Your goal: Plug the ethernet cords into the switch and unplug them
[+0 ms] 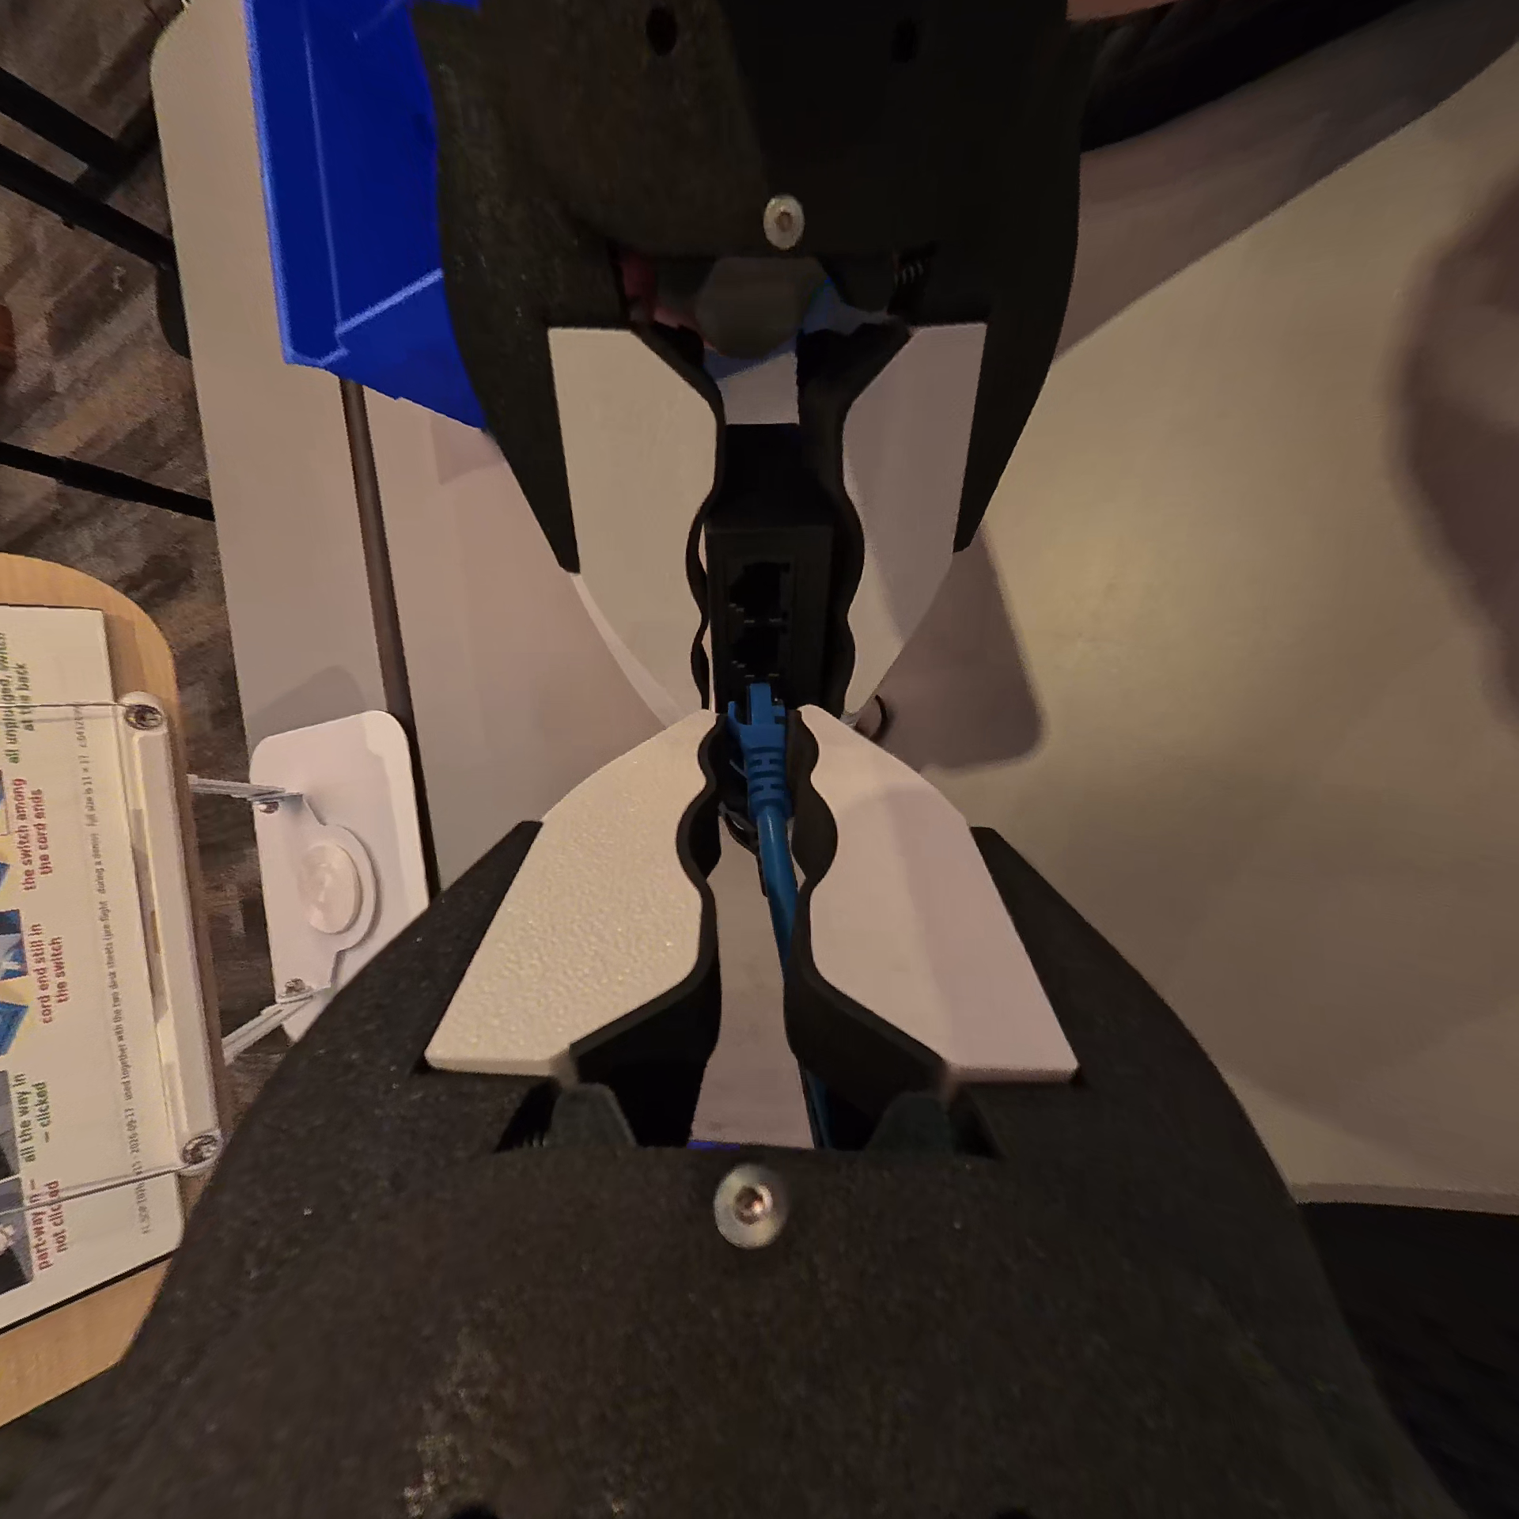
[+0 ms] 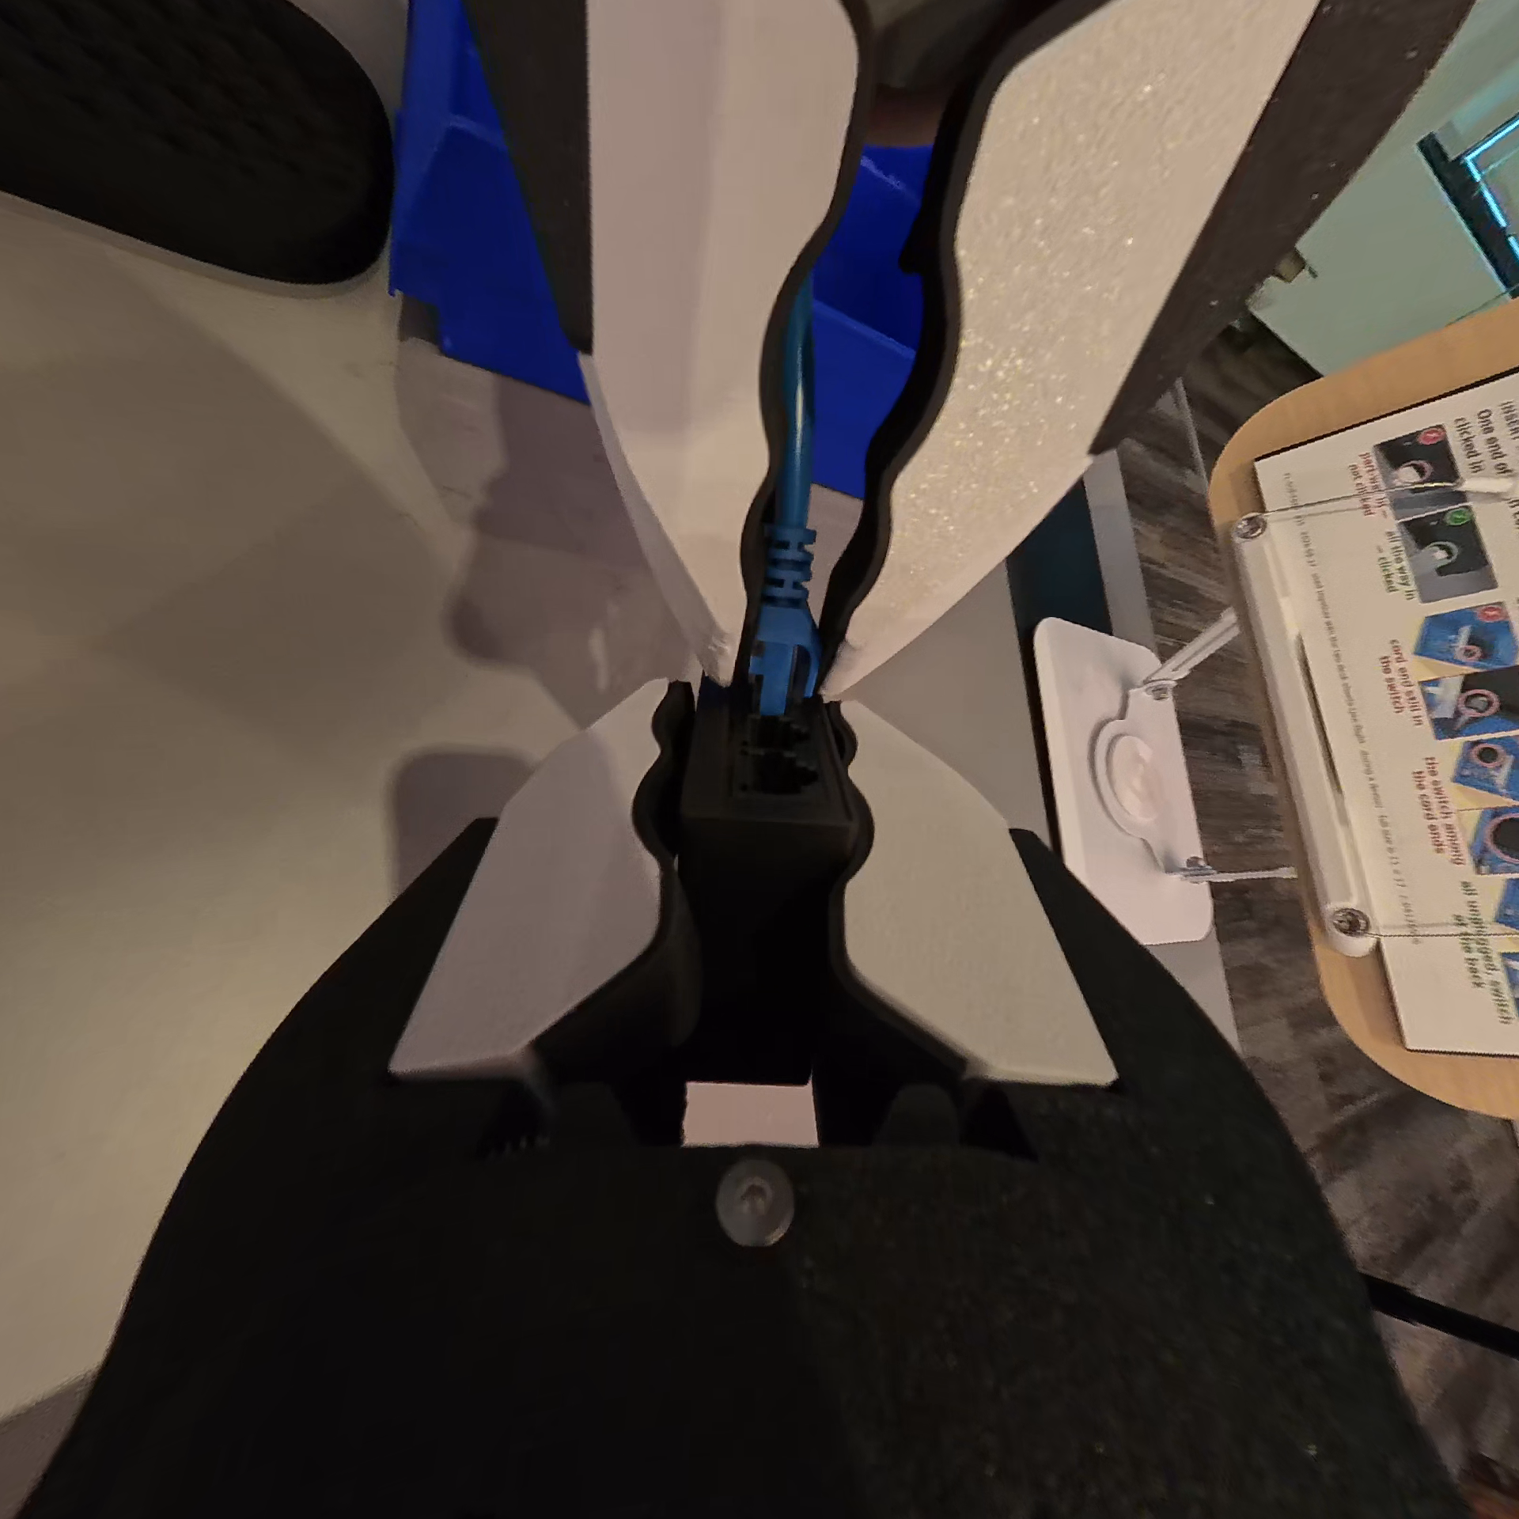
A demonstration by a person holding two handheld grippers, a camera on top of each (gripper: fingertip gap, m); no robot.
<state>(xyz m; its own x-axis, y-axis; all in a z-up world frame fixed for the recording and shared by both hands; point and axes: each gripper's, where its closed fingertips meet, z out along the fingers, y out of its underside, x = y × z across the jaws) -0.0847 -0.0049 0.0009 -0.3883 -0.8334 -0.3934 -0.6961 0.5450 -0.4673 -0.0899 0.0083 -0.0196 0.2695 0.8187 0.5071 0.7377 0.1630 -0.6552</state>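
My left gripper (image 1: pixel 760 727) is shut on the blue ethernet plug (image 1: pixel 764 764). The plug's blue cord (image 1: pixel 777 888) runs back between the fingers. My right gripper (image 2: pixel 756 715) is shut on the black switch (image 2: pixel 764 822) and holds it above the white table (image 2: pixel 205 575). The two grippers face each other tip to tip. The plug (image 2: pixel 785 641) meets the end port of the switch's row, and the two ports beside it are empty. How deep the plug sits I cannot tell. The left wrist view shows the switch (image 1: pixel 768 608) in the right gripper (image 1: pixel 773 657).
A blue bin (image 1: pixel 353 205) stands on the table behind the grippers and also shows in the right wrist view (image 2: pixel 460 247). A wooden board with a printed sheet (image 2: pixel 1397 657) and a white mount plate (image 2: pixel 1126 781) are beside the table's edge. A black chair seat (image 2: pixel 164 123) is at the far side. Less than 4 cm separates the two grippers' tips.
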